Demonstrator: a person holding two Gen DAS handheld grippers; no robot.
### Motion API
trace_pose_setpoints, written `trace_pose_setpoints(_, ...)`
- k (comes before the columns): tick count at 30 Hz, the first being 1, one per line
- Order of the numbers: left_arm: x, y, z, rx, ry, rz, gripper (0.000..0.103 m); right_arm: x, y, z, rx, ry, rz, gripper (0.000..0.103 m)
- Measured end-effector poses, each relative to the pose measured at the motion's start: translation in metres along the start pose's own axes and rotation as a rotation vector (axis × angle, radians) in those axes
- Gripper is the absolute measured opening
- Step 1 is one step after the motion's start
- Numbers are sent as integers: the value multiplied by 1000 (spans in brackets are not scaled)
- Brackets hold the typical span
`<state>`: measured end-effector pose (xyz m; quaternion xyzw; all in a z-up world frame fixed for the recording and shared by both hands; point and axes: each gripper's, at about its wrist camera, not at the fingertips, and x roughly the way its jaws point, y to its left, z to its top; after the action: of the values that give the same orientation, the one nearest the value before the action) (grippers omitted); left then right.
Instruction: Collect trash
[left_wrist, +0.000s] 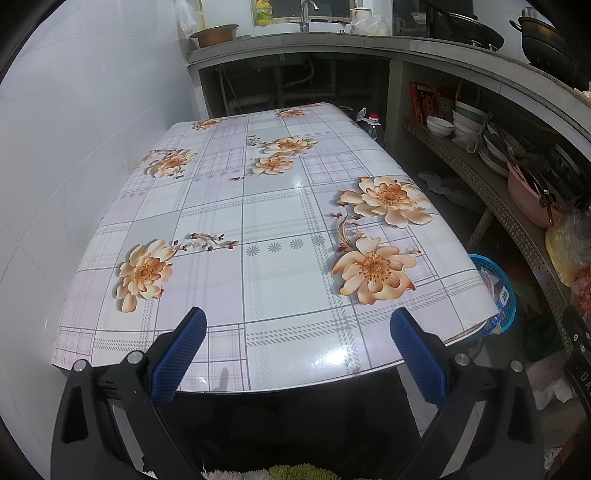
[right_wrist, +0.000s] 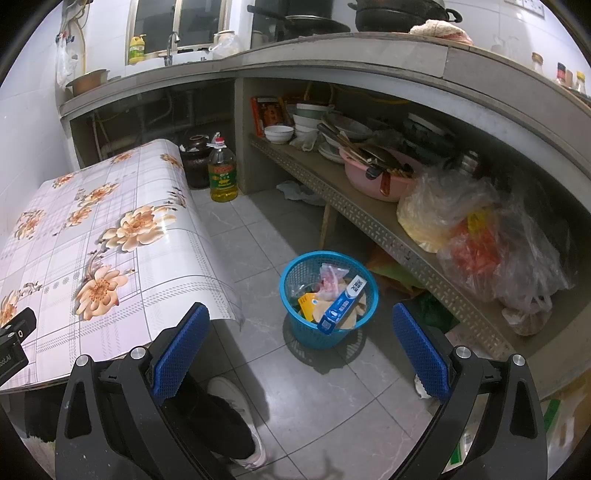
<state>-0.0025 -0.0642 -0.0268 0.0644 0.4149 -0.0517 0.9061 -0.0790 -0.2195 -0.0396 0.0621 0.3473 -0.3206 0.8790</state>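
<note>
Both the left tool and the right tool have their jaws spread wide, holding nothing.

Blue basket; white checked tablecloth with orange flowers.

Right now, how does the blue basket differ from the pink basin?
The blue basket stands on the floor tiles beside the table; the pink basin sits up on the shelf under the counter. The basket has mesh walls; the basin's are solid. The basket holds wrappers and a blue box; the basin holds kitchen utensils. Both are round, open-topped and look like plastic.
</note>
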Motion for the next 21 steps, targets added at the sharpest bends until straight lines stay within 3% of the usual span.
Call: trace_pose_setpoints(21,-1,1,-2,-4,-2,-1,98,0,-1,1,-3,0,6,95)
